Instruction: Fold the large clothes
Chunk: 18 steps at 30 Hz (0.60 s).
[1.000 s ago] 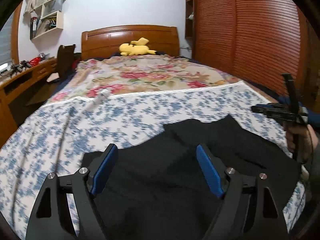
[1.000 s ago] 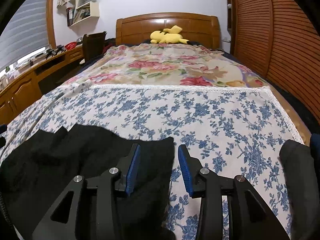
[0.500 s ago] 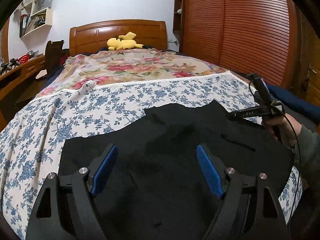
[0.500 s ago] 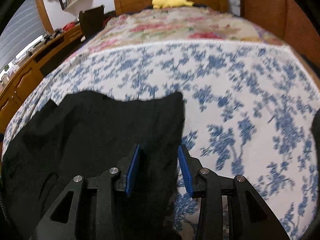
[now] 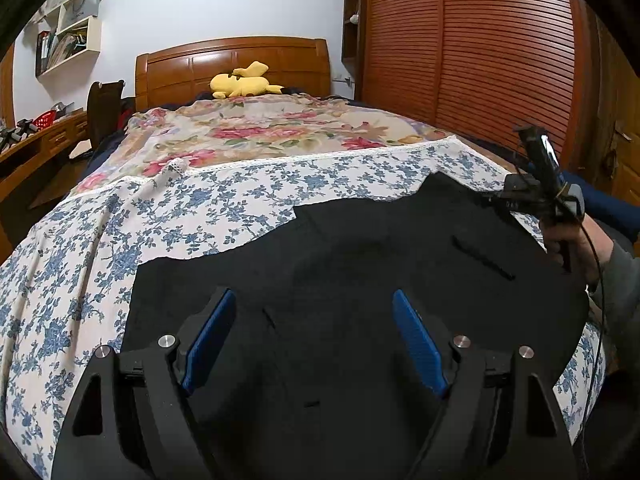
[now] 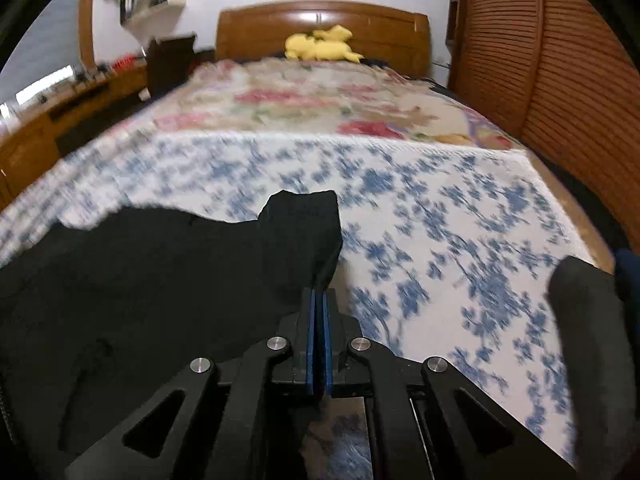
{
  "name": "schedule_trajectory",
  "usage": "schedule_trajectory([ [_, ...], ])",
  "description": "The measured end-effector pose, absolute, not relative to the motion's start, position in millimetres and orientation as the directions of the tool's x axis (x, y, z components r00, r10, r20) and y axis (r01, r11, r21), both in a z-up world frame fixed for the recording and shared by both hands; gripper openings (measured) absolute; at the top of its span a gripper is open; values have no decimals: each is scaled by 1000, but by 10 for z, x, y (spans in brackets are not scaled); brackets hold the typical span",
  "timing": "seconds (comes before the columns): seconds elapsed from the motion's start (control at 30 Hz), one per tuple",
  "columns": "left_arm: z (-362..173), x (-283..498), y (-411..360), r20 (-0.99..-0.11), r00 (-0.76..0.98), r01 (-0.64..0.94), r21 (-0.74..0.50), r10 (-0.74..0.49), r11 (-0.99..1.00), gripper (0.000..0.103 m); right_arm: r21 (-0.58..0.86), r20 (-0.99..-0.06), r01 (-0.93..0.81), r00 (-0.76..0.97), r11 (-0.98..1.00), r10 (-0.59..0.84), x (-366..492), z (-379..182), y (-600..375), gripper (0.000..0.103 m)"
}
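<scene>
Blue pads of the right gripper [image 6: 319, 312], apart a moment ago beside the garment's edge, are now pressed together, pinching the near right edge of the black garment [image 6: 160, 280], which bunches up from the jaws. So one side is caught. Left gripper [image 5: 312, 336] stays spread wide above the cloth, clamping nothing. That garment lies flat on the near end of the blue-flowered bedspread [image 5: 240, 208]; a matching left pinch probably comes before any fold.

The right gripper [image 6: 318, 300] has its jaws pinched together on the black garment [image 6: 160, 280], whose corner stands up beyond them over the blue-flowered bedspread [image 6: 440, 208]
</scene>
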<state>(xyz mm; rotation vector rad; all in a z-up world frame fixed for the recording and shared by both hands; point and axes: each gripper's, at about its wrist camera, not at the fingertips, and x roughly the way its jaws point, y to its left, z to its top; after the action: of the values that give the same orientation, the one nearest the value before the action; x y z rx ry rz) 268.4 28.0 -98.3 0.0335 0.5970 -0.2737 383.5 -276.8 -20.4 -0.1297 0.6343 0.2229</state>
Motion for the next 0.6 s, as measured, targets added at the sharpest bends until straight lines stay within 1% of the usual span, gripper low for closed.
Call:
schedule_trajectory([
  [0.07, -976, 2664, 277, -560, 790, 267, -54, -250, 962, 81, -54, -614, -253, 772, 966, 168, 3820, -239, -2770, 5],
  [0.1, -969, 2642, 273, -559, 789, 269, -56, -254, 961, 81, -55, -616, -254, 769, 966, 168, 3799, -231, -2777, 9],
  [0.13, -962, 2632, 271, -558, 790, 271, -58, -256, 961, 81, -57, -610, -249, 775, 967, 164, 3760, -205, -2802, 11],
  [0.17, -953, 2607, 267, -555, 790, 272, -60, -259, 960, 81, -55, -600, -247, 782, 967, 166, 3707, -158, -2844, 16],
  [0.2, -945, 2580, 262, -552, 792, 273, -63, -261, 960, 81, -47, -592, -249, 787, 967, 174, 3631, -101, -2884, 26],
  [0.23, -942, 2558, 261, -551, 792, 273, -66, -263, 960, 81, -38, -584, -253, 790, 967, 184, 3527, -51, -2890, 41],
  [0.3, -942, 2504, 249, -549, 792, 273, -73, -267, 959, 81, -28, -567, -259, 800, 965, 198, 3355, 16, -2902, 55],
  [0.43, -956, 2378, 198, -548, 791, 279, -75, -273, 957, 81, -60, -535, -276, 820, 959, 203, 2942, 61, -2878, 55],
  [0.6, -962, 2228, 119, -543, 797, 278, -60, -265, 959, 81, -71, -508, -373, 812, 925, 288, 2431, 21, -2678, 55],
])
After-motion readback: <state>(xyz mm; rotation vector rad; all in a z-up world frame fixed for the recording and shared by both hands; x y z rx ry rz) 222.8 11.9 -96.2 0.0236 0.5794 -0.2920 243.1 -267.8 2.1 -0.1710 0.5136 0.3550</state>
